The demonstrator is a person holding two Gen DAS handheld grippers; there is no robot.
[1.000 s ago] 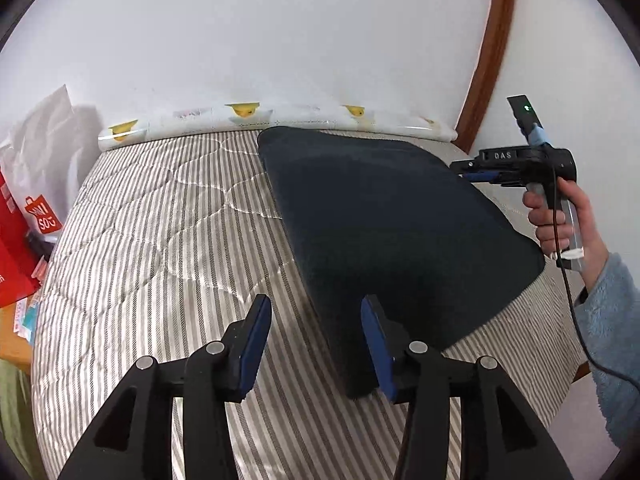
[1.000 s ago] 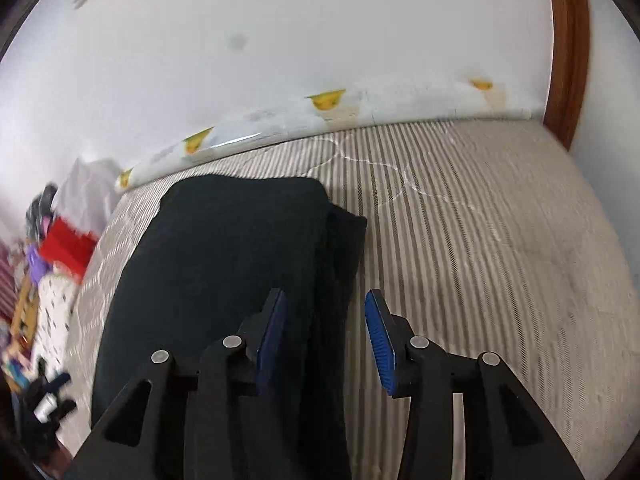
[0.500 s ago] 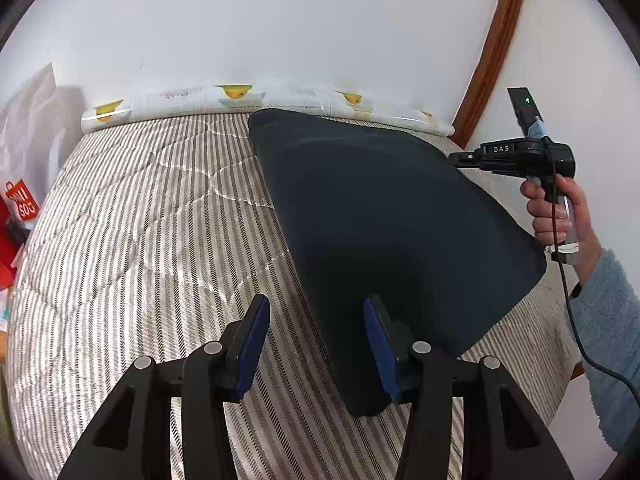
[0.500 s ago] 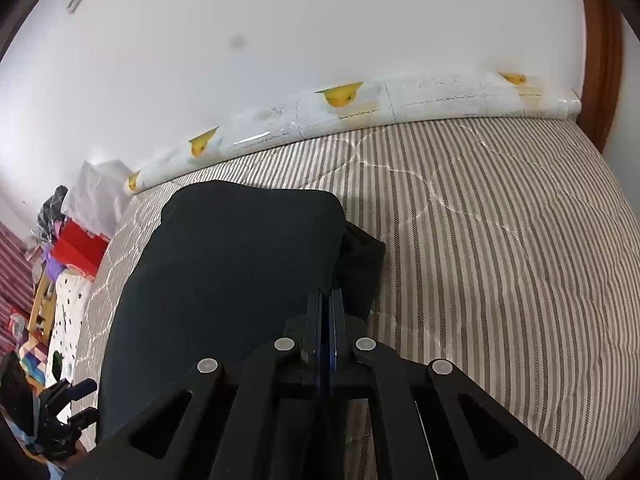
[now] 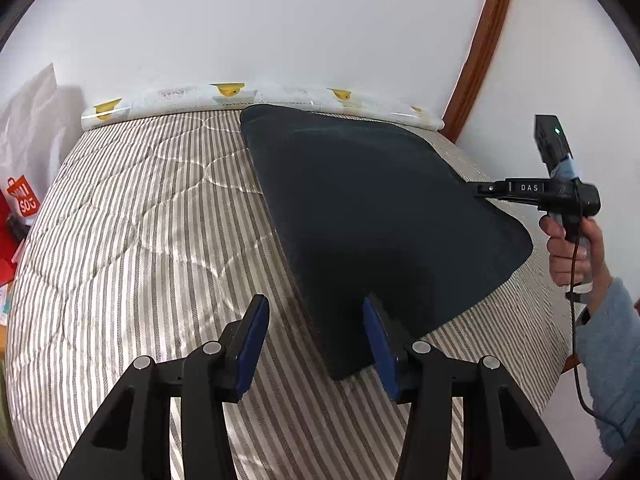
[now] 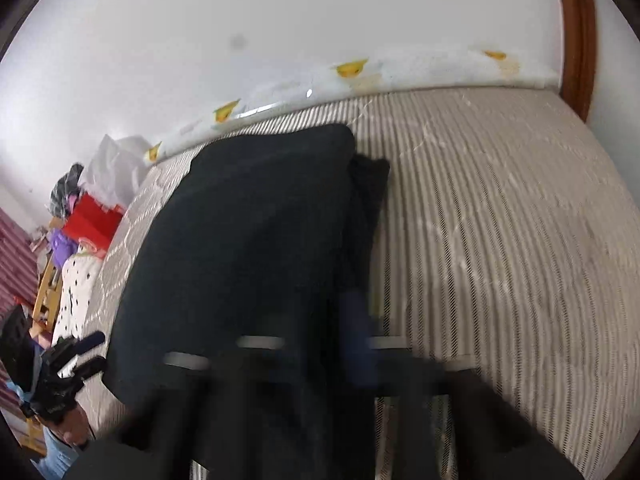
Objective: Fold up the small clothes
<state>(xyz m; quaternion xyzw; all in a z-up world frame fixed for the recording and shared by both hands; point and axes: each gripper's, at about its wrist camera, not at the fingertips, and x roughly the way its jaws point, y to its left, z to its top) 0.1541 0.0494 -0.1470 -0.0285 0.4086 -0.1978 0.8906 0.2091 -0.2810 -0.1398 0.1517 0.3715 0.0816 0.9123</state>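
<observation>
A dark garment [image 5: 380,220] lies folded flat on the striped mattress [image 5: 140,240]. My left gripper [image 5: 316,340] stands open just above the garment's near corner. That corner lies partly between the fingers, and the pads do not press it. A person's hand holds my right gripper [image 5: 478,192] at the garment's right edge. The right wrist view is blurred. There the blue pads of the right gripper [image 6: 356,336] are together where the edge of the garment [image 6: 248,240] runs in, so it looks shut on that edge. The left gripper [image 6: 76,356] shows small at the lower left.
A white bolster with yellow prints [image 5: 256,96] lies along the wall at the mattress's far edge. Red and white bags [image 5: 20,200] and a cluttered pile [image 6: 88,216] sit past the left side. A brown door frame [image 5: 480,48] stands at the far right.
The right gripper's jaws, open astride the garment's right edge a second ago, have shut there, and that hand has shifted. The left gripper stayed open near the corner.
</observation>
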